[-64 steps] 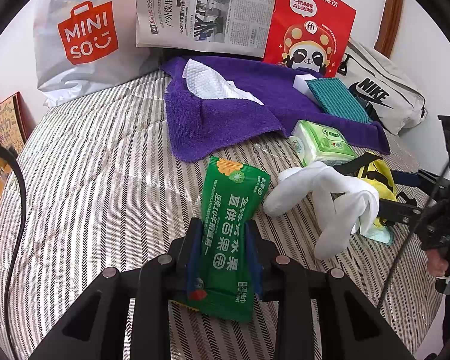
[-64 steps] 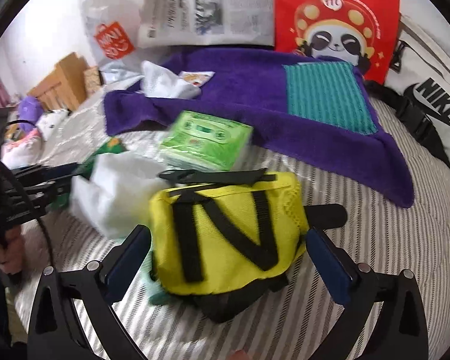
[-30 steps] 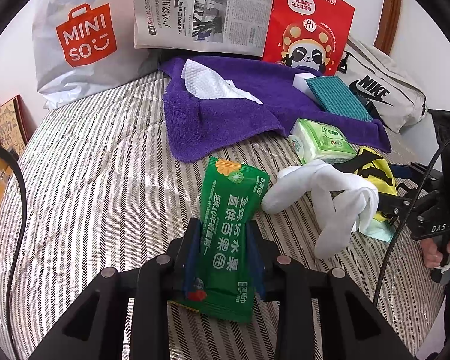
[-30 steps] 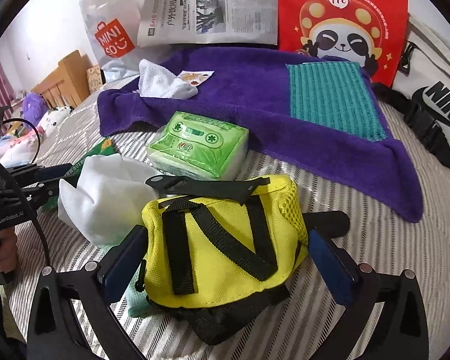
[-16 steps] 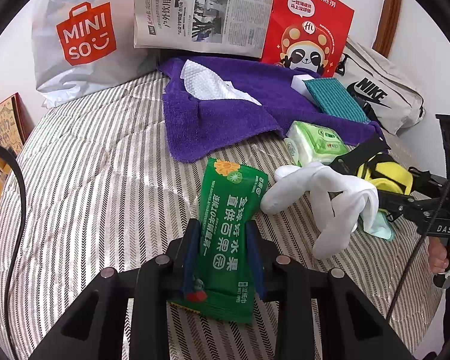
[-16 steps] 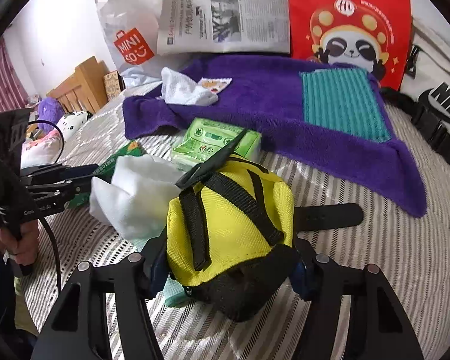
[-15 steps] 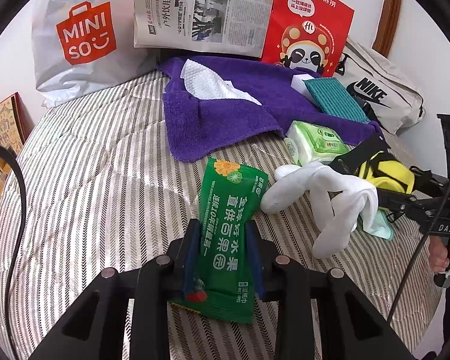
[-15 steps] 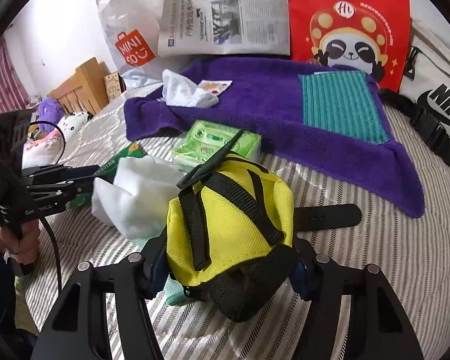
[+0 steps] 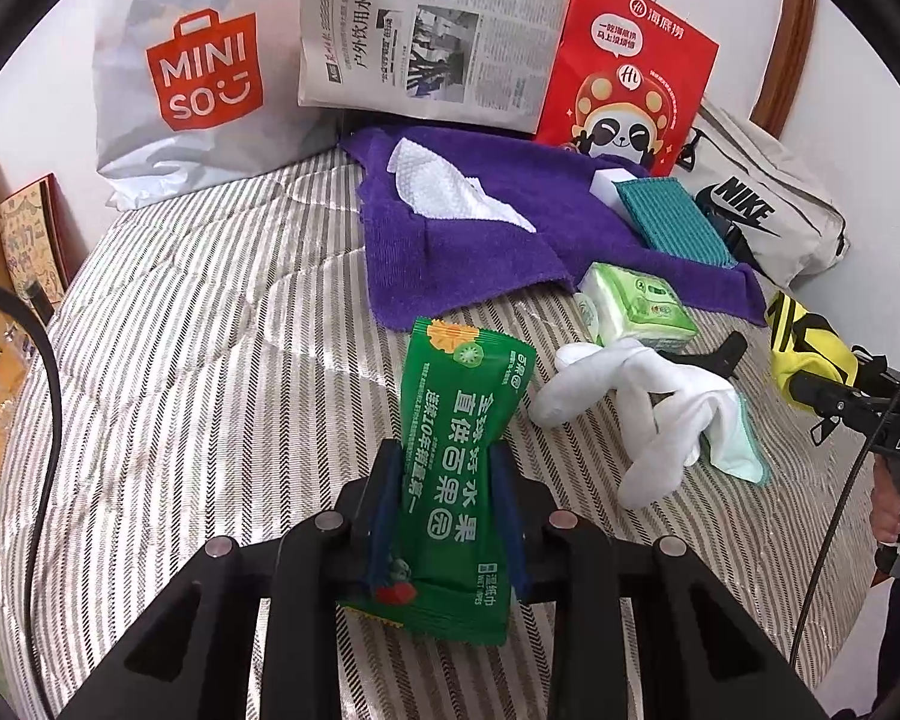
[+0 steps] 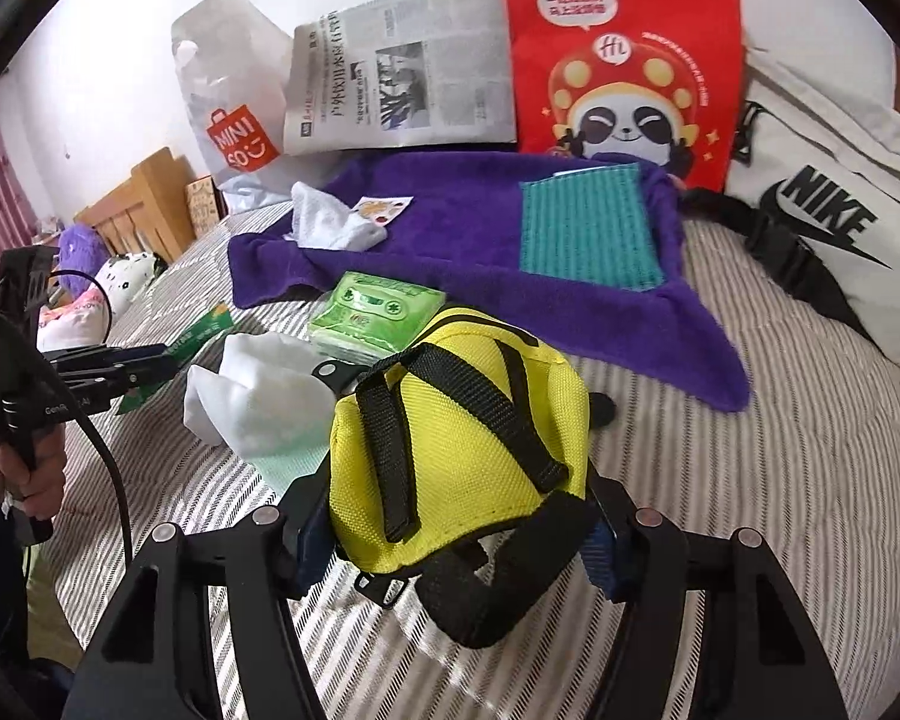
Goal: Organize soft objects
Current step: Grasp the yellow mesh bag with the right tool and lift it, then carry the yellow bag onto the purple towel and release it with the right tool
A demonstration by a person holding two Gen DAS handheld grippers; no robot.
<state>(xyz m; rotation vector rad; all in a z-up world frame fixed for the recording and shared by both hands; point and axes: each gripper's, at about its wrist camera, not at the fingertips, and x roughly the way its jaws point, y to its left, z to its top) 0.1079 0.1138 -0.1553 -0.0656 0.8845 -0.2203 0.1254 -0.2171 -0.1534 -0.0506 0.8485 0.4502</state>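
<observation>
My left gripper (image 9: 447, 480) is shut on a green wet-wipes packet (image 9: 456, 462) and holds it just above the striped bed (image 9: 210, 372). My right gripper (image 10: 456, 534) is shut on a yellow pouch with black straps (image 10: 450, 438), lifted off the bed; it also shows in the left wrist view (image 9: 807, 342). White gloves (image 9: 636, 402) on a pale green cloth (image 9: 741, 456) lie between the two grippers. A light green tissue pack (image 9: 633, 306) lies by the purple towel (image 9: 480, 252), which carries a white cloth (image 9: 450, 189) and a teal sponge (image 9: 669, 219).
A MINISO bag (image 9: 192, 78), a newspaper (image 9: 426, 42) and a red panda bag (image 9: 624, 72) stand along the wall at the back. A white Nike bag (image 9: 762, 210) lies at the back right. A wooden headboard (image 10: 144, 204) and plush toys (image 10: 78, 252) are at the left.
My right gripper closed on the yellow pouch and lifted it up and to the right, off the gloves. My left gripper kept hold of the green packet, nearly still.
</observation>
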